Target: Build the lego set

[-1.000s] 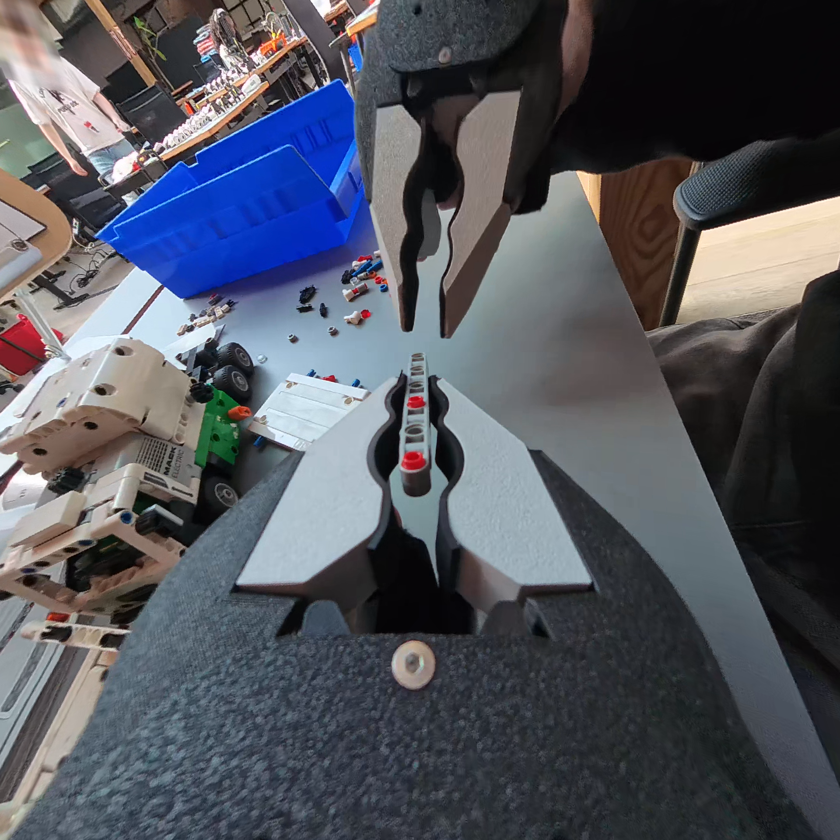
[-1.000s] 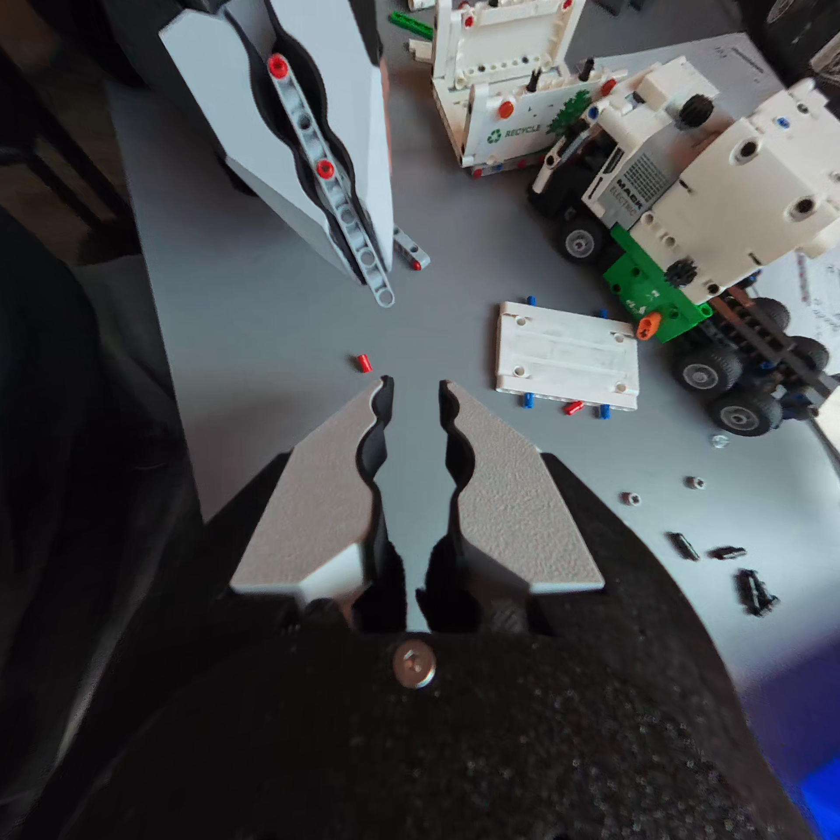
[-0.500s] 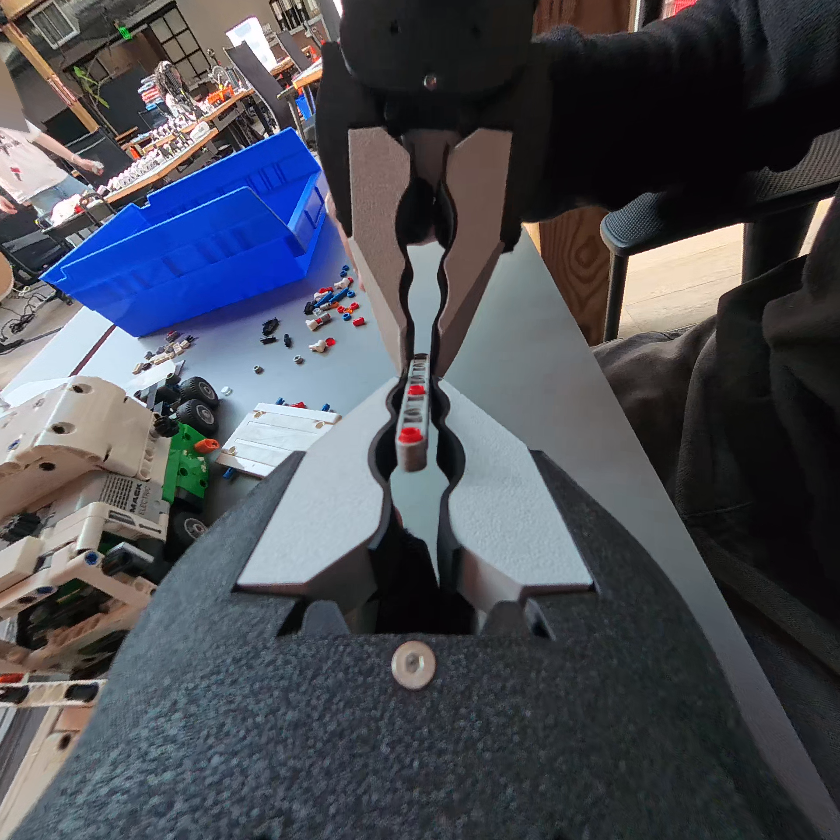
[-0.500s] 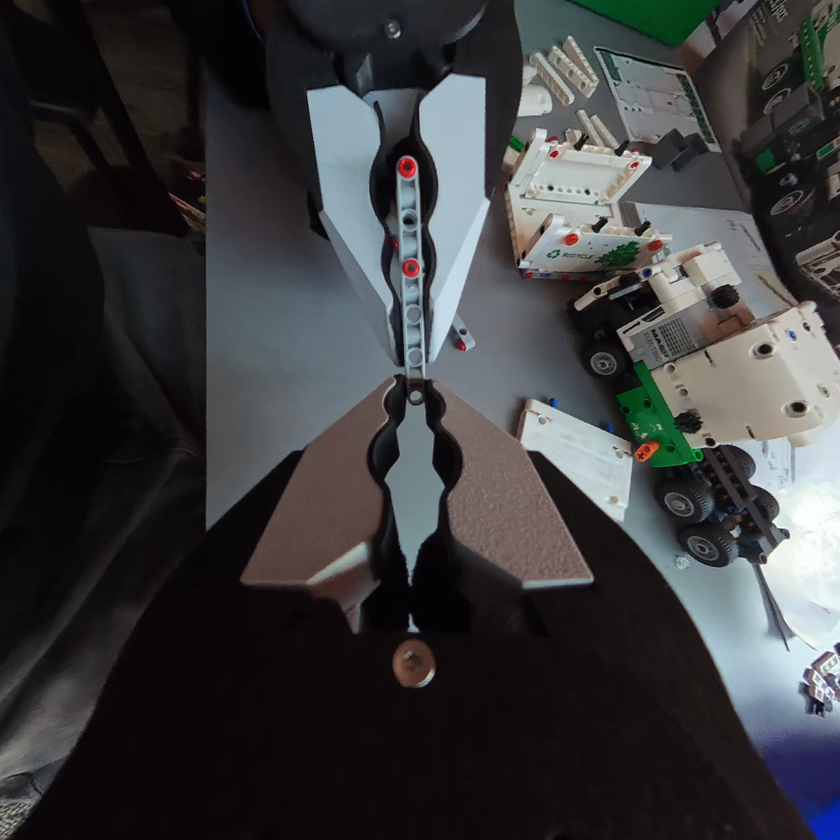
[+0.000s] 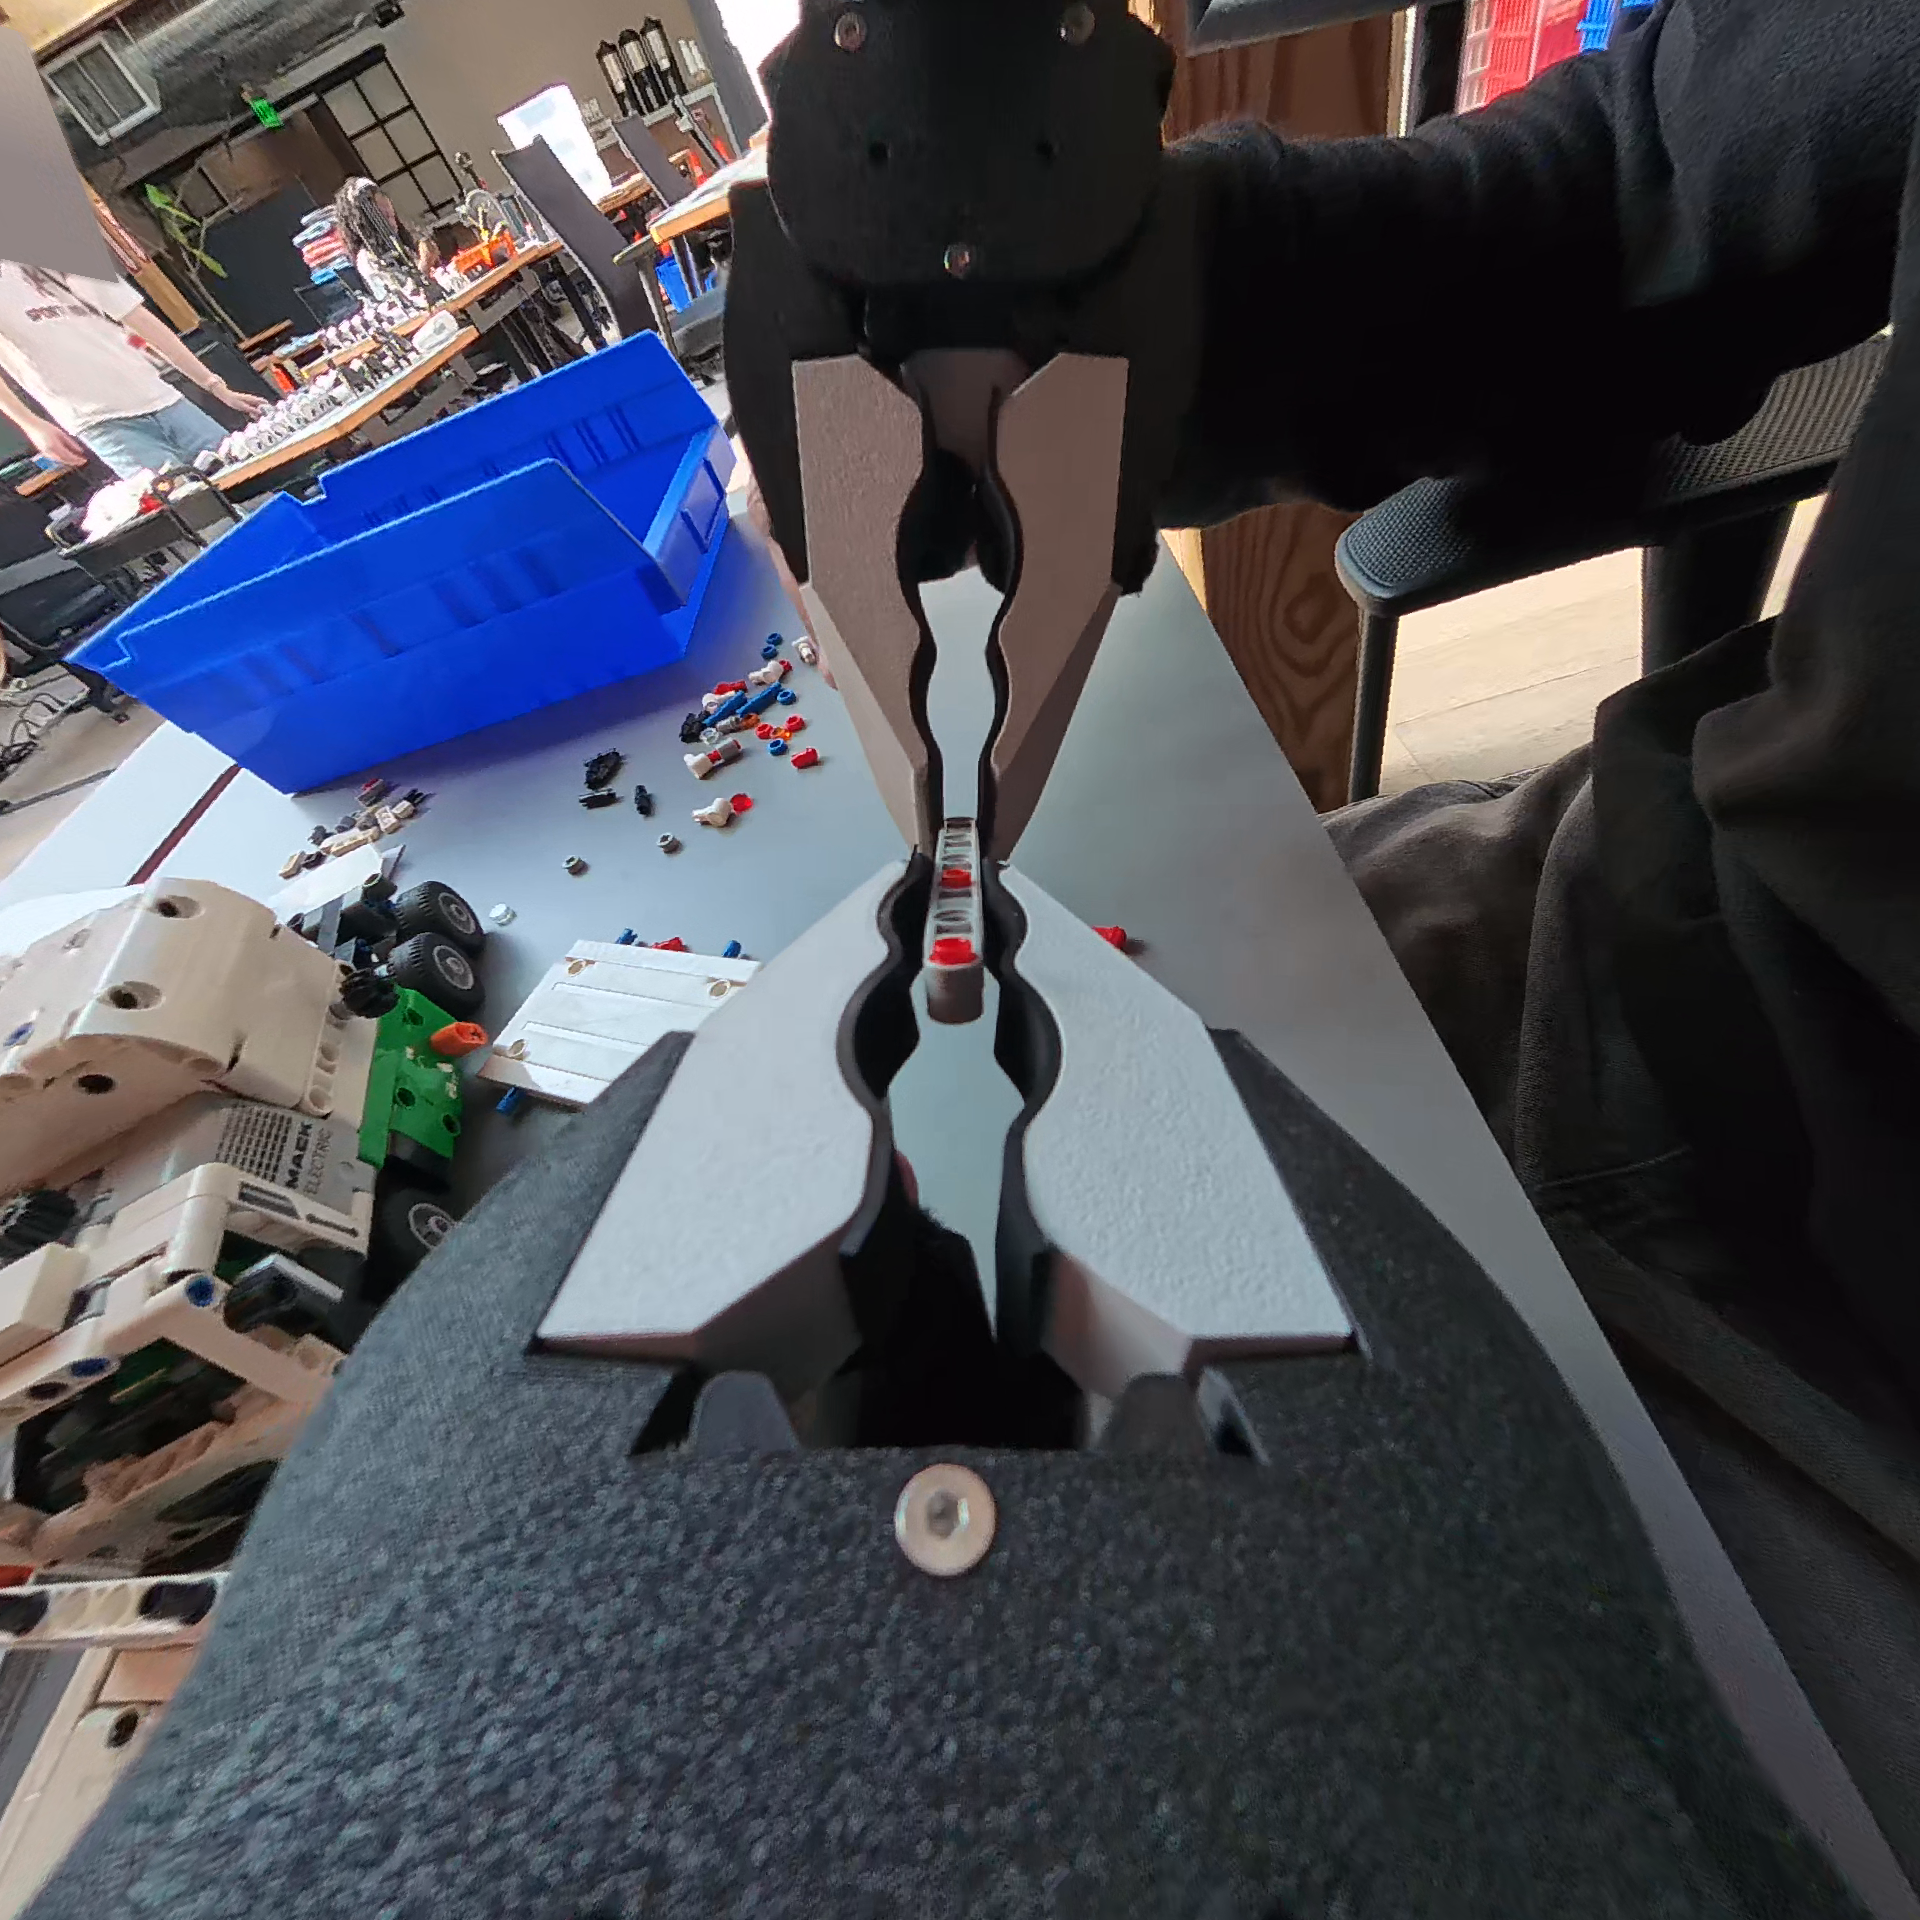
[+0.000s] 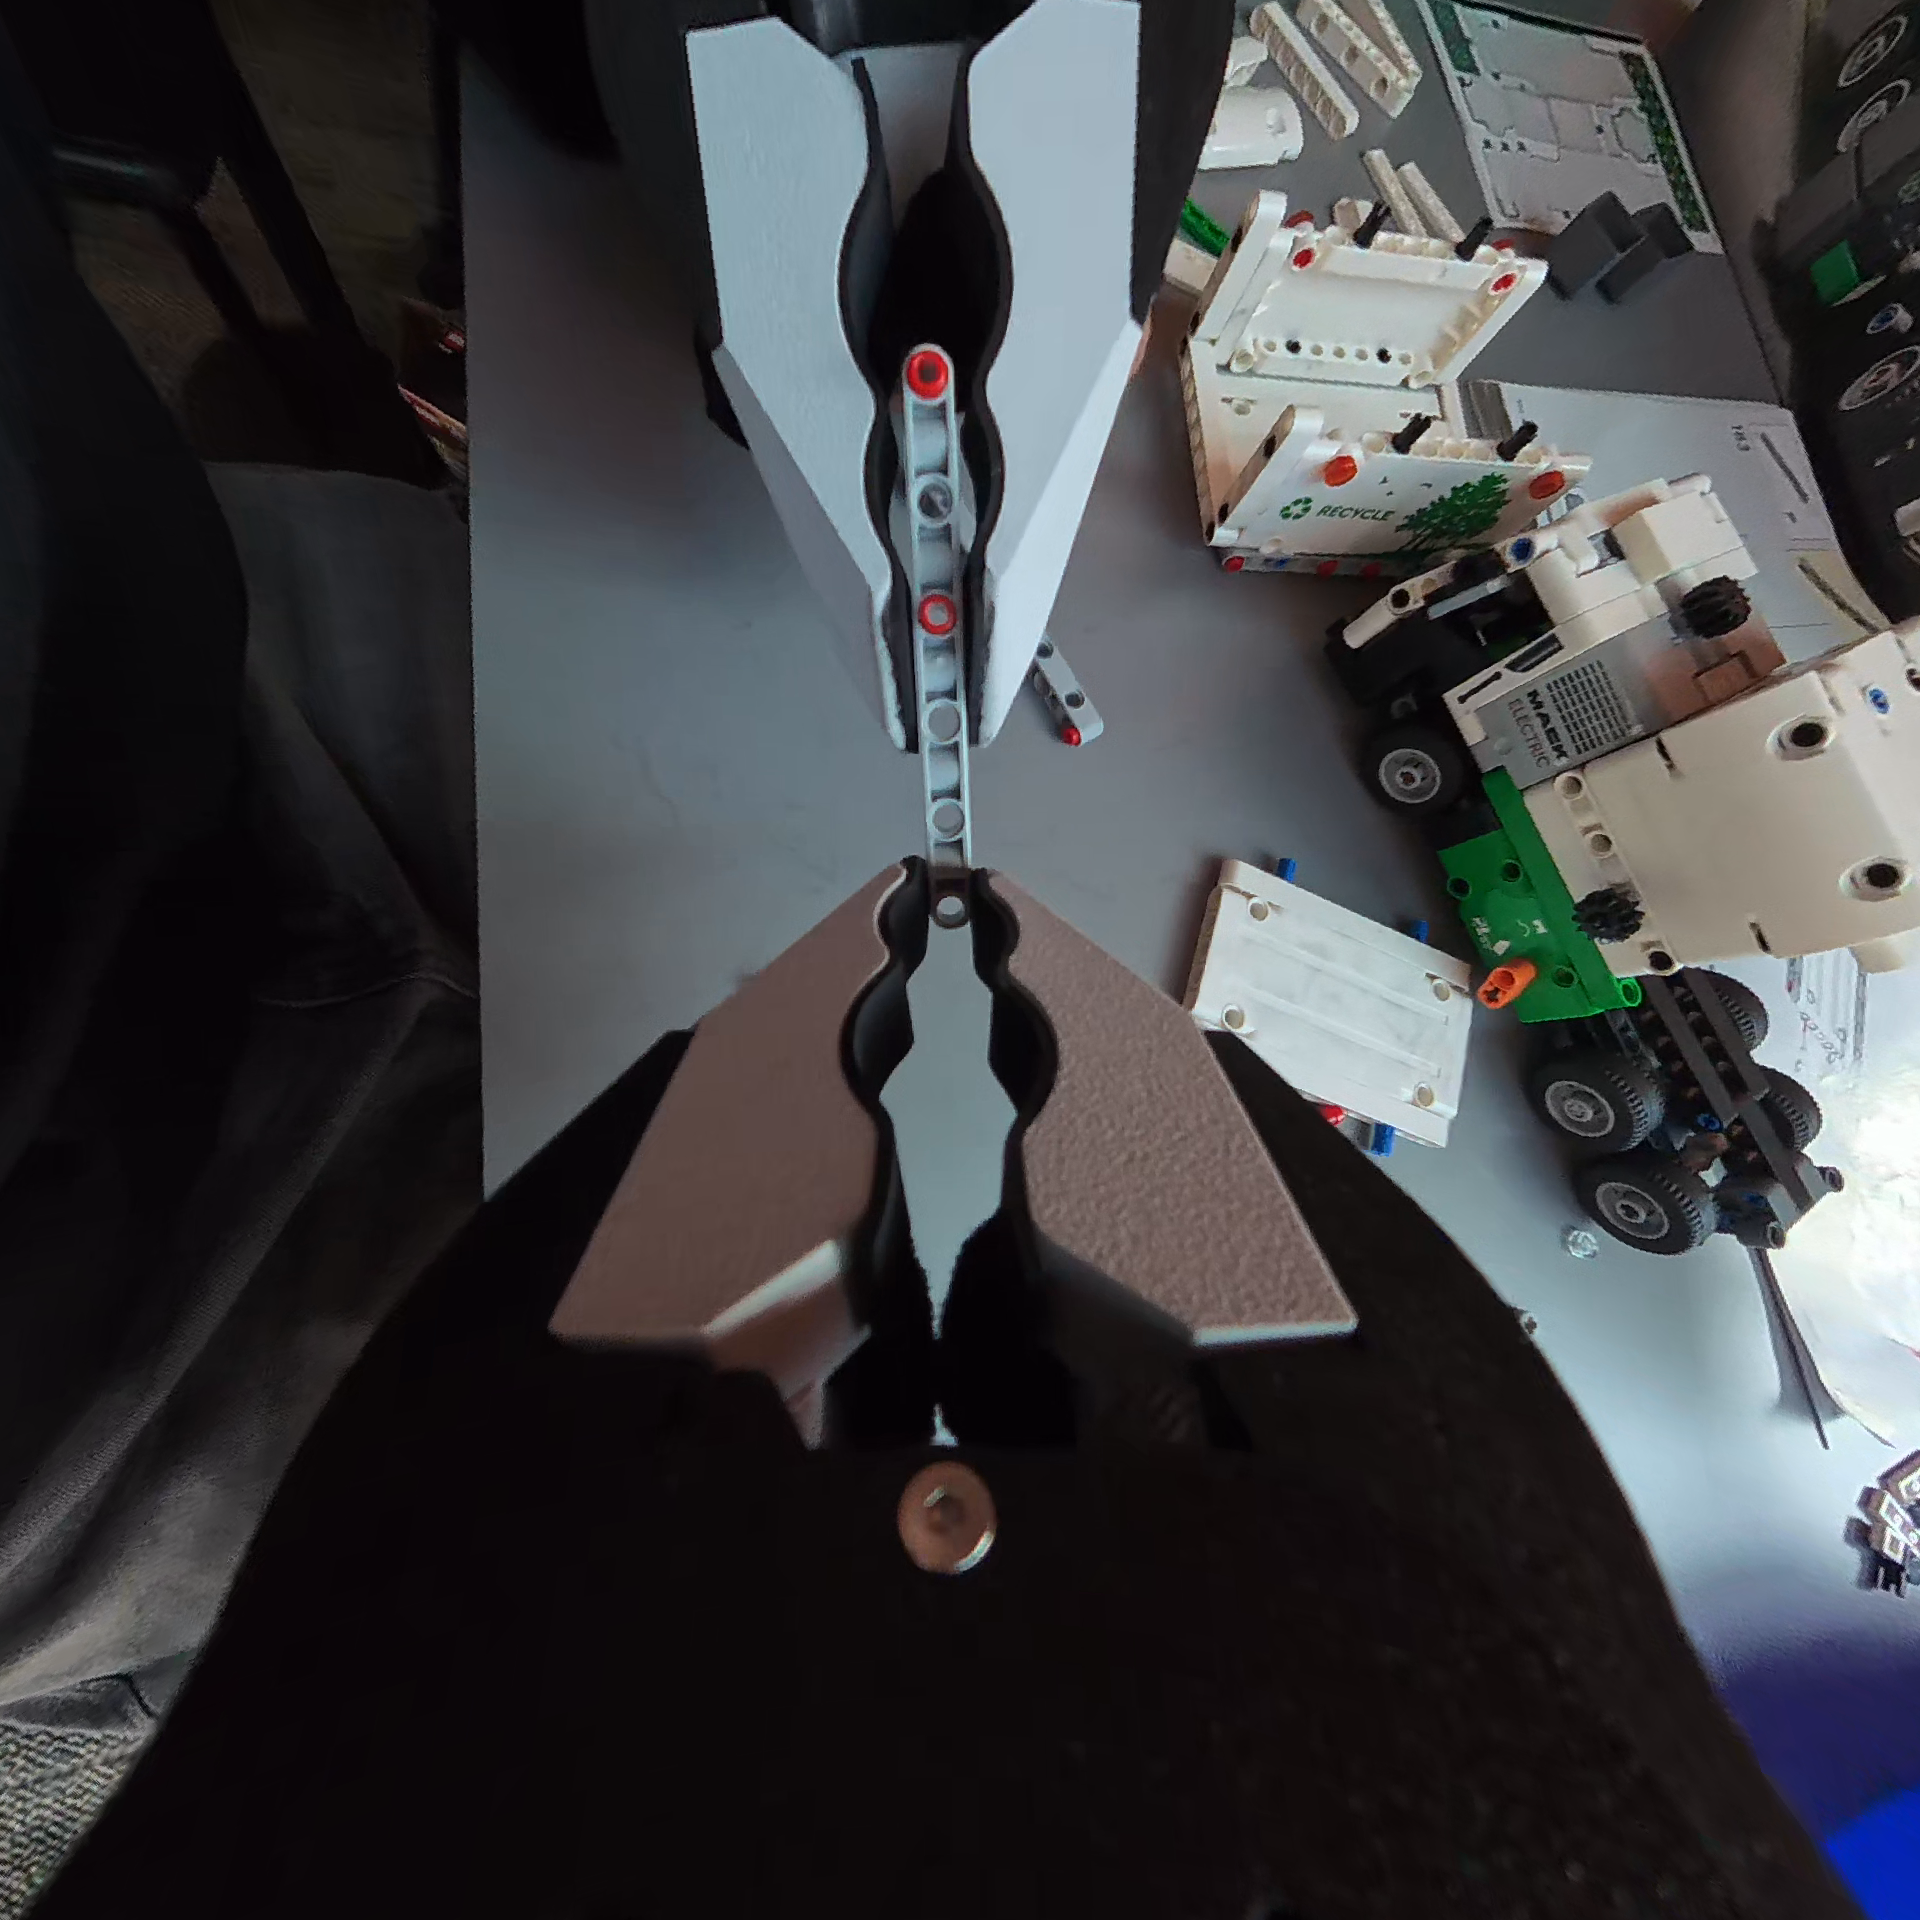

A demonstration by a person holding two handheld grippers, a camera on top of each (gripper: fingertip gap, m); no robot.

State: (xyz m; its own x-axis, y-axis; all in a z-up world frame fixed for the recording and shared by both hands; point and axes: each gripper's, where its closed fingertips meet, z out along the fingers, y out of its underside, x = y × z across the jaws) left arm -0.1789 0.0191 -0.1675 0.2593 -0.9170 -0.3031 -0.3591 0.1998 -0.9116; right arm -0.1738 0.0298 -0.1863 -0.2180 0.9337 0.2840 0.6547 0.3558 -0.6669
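Observation:
A long grey lego beam (image 5: 954, 935) with two red pins is held above the grey table (image 5: 1195, 831). My left gripper (image 5: 951, 878) is shut on it, with the beam sticking out past the tips. My right gripper (image 5: 961, 821) faces it tip to tip and is shut on the beam's far end. In the right wrist view the beam (image 6: 940, 665) runs from the left gripper (image 6: 935, 727) down into my right gripper (image 6: 948, 883), which pinches its last hole.
A white and green truck model (image 6: 1662, 790) and a white panel (image 6: 1340, 1018) lie beside the grippers. A white container body (image 6: 1351, 416) and a short grey beam (image 6: 1065, 696) lie farther off. A blue bin (image 5: 416, 582) and loose small parts (image 5: 748, 717) sit at the back. A red pin (image 5: 1114, 935) lies on the table. Left and right tips are no more than a few centimetres apart.
My right gripper was open and apart from the beam. It has swung in line with the left gripper and closed its tips on the beam's free end.

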